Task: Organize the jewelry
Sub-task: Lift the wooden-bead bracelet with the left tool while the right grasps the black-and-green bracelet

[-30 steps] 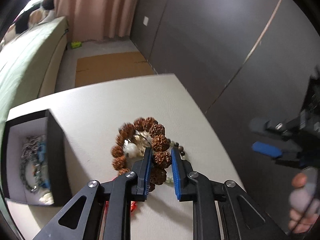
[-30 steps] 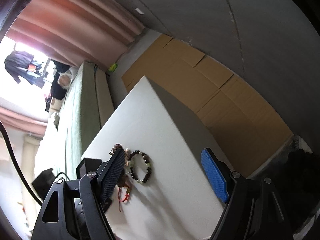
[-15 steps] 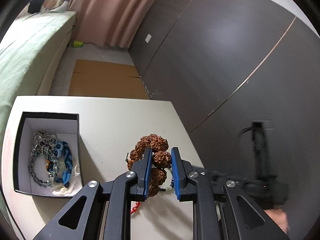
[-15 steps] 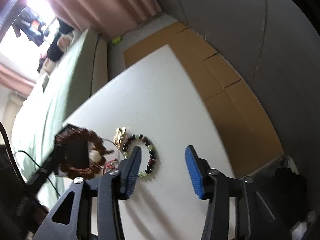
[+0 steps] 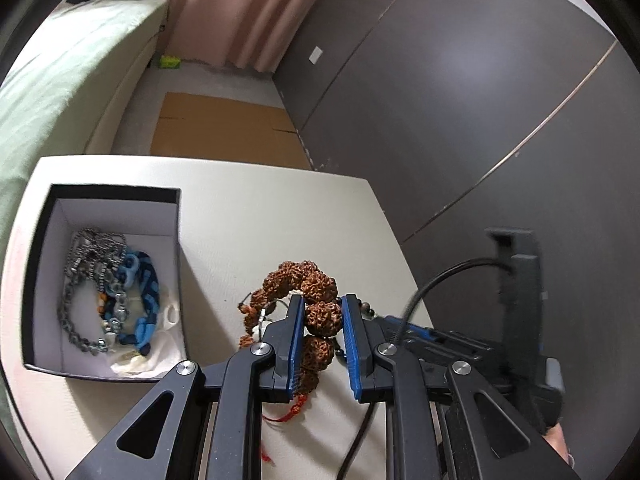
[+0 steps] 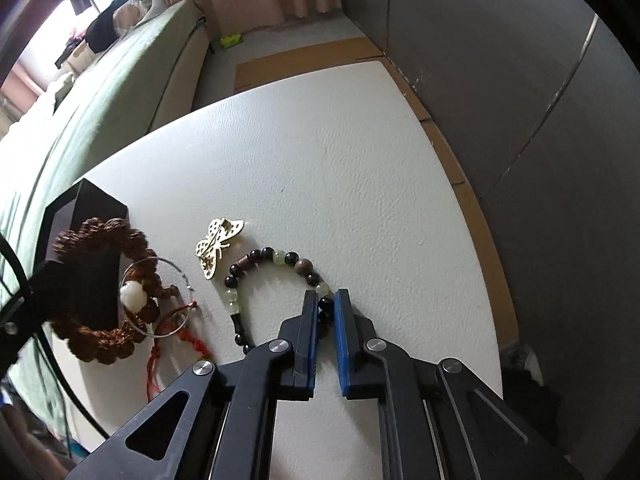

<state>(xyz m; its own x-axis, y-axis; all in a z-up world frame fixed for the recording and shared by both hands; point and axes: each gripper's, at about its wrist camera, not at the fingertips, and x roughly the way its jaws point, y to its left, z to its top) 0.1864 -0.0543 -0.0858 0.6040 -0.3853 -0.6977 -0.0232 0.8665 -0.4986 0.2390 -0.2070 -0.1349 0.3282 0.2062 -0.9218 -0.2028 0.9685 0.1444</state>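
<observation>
1. On the white table (image 6: 360, 168), right gripper (image 6: 326, 304) pointed steeply down, jaws closing on the mixed-bead bracelet (image 6: 276, 258); one dark bead sat between the blue pads (image 6: 342, 332), which looked to be touching it.
2. Rest of that bracelet lay flat on the tabletop, dark, brown and pale green beads curving away to the left of the fingers.
3. Just beside it, up and to the left: gold butterfly brooch (image 6: 218, 246), flat on the table, close to the beads but apart from them.
4. Over on the left, left gripper (image 5: 322, 316) clamped narrow on the brown rudraksha bead bracelet (image 5: 308, 280), one knobbly seed squeezed between the blue pads (image 5: 348, 336).
5. Seen from the right wrist, same bracelet (image 6: 100, 240) up off the table, a white bead (image 6: 134, 298) and a thin silver hoop (image 6: 160, 296) hanging with it, red cord (image 6: 188, 340) trailing down below.
6. Further left on the table: open black jewelry box (image 5: 104, 192), white inside, well apart from the held bracelet.
7. Inside the box: a grey metal chain (image 5: 74, 316), a blue chain-link bracelet (image 5: 144, 304), something pale beneath them, too tangled to name.
8. Behind the table: a sheet of cardboard (image 5: 224, 128) on the floor, a green-covered bed (image 5: 60, 64) and pink curtains (image 5: 240, 12).
</observation>
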